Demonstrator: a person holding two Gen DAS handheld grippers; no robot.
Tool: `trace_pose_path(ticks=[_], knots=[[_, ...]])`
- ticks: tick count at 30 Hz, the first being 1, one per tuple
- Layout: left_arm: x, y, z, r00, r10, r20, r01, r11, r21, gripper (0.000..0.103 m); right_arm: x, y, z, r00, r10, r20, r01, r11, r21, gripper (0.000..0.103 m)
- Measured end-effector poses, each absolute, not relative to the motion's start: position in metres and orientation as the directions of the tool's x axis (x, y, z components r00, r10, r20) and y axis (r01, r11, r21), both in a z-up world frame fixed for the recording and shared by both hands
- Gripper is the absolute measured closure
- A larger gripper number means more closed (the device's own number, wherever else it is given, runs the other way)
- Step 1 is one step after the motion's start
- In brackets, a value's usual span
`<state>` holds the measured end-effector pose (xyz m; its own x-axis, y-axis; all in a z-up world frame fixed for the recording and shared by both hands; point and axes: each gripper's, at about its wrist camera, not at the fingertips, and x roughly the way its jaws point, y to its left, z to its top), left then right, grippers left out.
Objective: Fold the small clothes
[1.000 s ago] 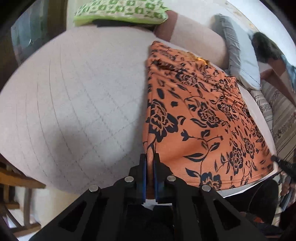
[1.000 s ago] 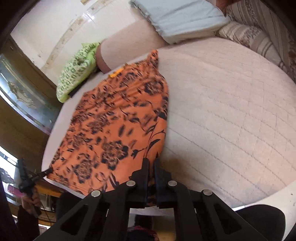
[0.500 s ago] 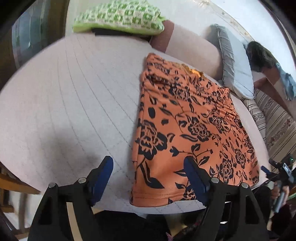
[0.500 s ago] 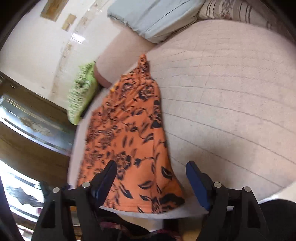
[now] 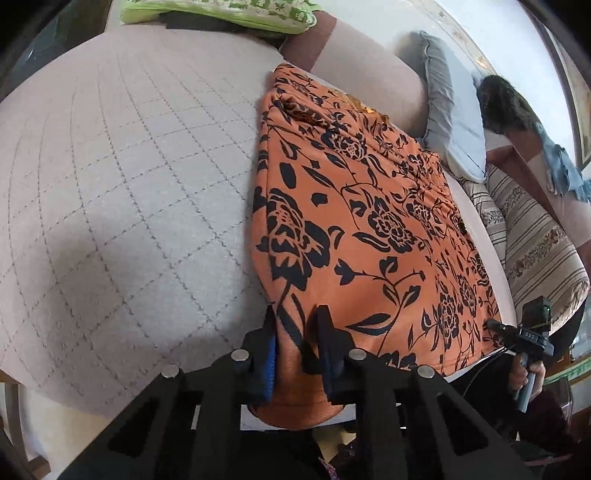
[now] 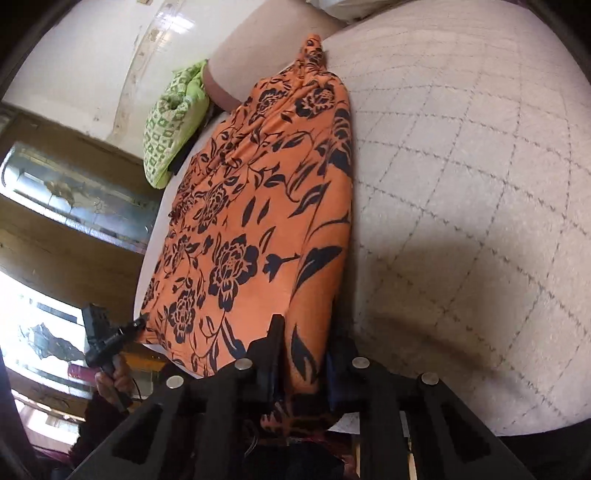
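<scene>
Between the fingers of the left gripper [image 5: 295, 325] the near hem of an orange garment [image 5: 369, 229] is caught at its left corner; the jaws are closing, the cloth is bunched in the narrow gap, and both pads are seen pressed against it. The same is seen at the right gripper [image 6: 304, 339]: its jaws are closing on the hem's right corner, with a fold of fabric squeezed between the two black fingers. Below each pair of fingers the hem is draped over the near edge of the bed.

From there the garment is spread flat and lengthwise away from the grippers, on a pale quilted cover [image 5: 122, 192] stitched in a diamond grid. The fabric is bright orange, printed with dark navy roses, leaves and trailing stems. It is widest at the near hem and narrower toward the far end, where it is gathered into wrinkles and a small peak. A yellowish tag is visible near that far end.

Beyond the garment a beige bolster [image 5: 369, 62], a green patterned pillow [image 5: 221, 11] and a grey pillow [image 5: 454, 122] are seen.
</scene>
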<state>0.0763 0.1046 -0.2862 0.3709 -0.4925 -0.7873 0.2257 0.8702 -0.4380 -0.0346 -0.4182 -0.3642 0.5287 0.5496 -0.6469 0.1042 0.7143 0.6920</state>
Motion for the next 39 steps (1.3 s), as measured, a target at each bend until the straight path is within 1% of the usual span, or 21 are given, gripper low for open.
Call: trace_pose_path(ticks=[1,2,3,4,7,8,9,10,11,12,16,21,26,32,35,39], knots=[[0.077,0.104,-0.286,0.368,-0.489,-0.791,0.229,0.872,-0.433,0.081,-0.034,-0.421,-0.367,0.531,0.561,-0.635,0.113,0.696,0.709,0.083],[0.077,0.102,-0.285,0.362,-0.488,-0.794,0.238,0.872,-0.427,0.073,-0.035,-0.425,-0.37,0.535,0.573,-0.621,0.126,0.672,0.73,0.083],[0.077,0.098,-0.284,0.356,-0.494,-0.793,0.254,0.868,-0.427,0.068,-0.035,-0.427,-0.373,0.538,0.582,-0.61,0.134,0.655,0.743,0.083],[0.077,0.095,-0.283,0.356,-0.498,-0.791,0.267,0.865,-0.424,0.06,-0.036,-0.427,-0.374,0.54,0.586,-0.604,0.134,0.649,0.749,0.081],[0.077,0.085,-0.282,0.37,-0.466,-0.804,0.287,0.88,-0.378,0.06,-0.037,-0.424,-0.371,0.543,0.574,-0.613,0.127,0.665,0.736,0.081],[0.077,0.084,-0.282,0.376,-0.459,-0.805,0.29,0.883,-0.369,0.069,-0.037,-0.42,-0.368,0.543,0.564,-0.622,0.12,0.681,0.722,0.082],[0.077,0.083,-0.282,0.377,-0.456,-0.806,0.291,0.885,-0.365,0.09,-0.037,-0.417,-0.363,0.543,0.551,-0.634,0.111,0.701,0.704,0.083],[0.079,0.083,-0.284,0.365,-0.456,-0.812,0.286,0.884,-0.369,0.094,-0.036,-0.413,-0.359,0.54,0.533,-0.651,0.101,0.727,0.679,0.083],[0.081,0.084,-0.285,0.353,-0.457,-0.817,0.275,0.885,-0.376,0.094,-0.036,-0.408,-0.354,0.539,0.511,-0.669,0.095,0.752,0.652,0.089],[0.082,0.085,-0.286,0.349,-0.466,-0.813,0.268,0.881,-0.39,0.095,-0.035,-0.405,-0.351,0.537,0.51,-0.672,0.09,0.758,0.646,0.093],[0.086,0.088,-0.276,0.35,-0.509,-0.787,0.265,0.859,-0.438,0.095,-0.033,-0.395,-0.324,0.575,0.506,-0.643,0.047,0.765,0.643,0.094],[0.099,0.1,-0.248,0.386,-0.603,-0.698,0.271,0.797,-0.539,0.095,-0.022,-0.399,-0.279,0.649,0.541,-0.536,-0.034,0.724,0.689,0.094],[0.134,0.107,-0.222,0.404,-0.644,-0.649,0.287,0.763,-0.579,0.095,0.013,-0.412,-0.241,0.716,0.532,-0.451,-0.07,0.698,0.712,0.094],[0.214,0.1,-0.195,0.432,-0.63,-0.645,0.295,0.775,-0.559,0.095,0.078,-0.438,-0.217,0.794,0.479,-0.374,-0.052,0.667,0.743,0.094],[0.263,0.088,-0.19,0.428,-0.613,-0.664,0.283,0.788,-0.546,0.095,0.121,-0.453,-0.216,0.815,0.444,-0.373,-0.014,0.659,0.752,0.094],[0.333,0.064,-0.199,0.425,-0.573,-0.701,0.254,0.818,-0.515,0.095,0.195,-0.476,-0.228,0.825,0.41,-0.39,0.051,0.633,0.773,0.094]])
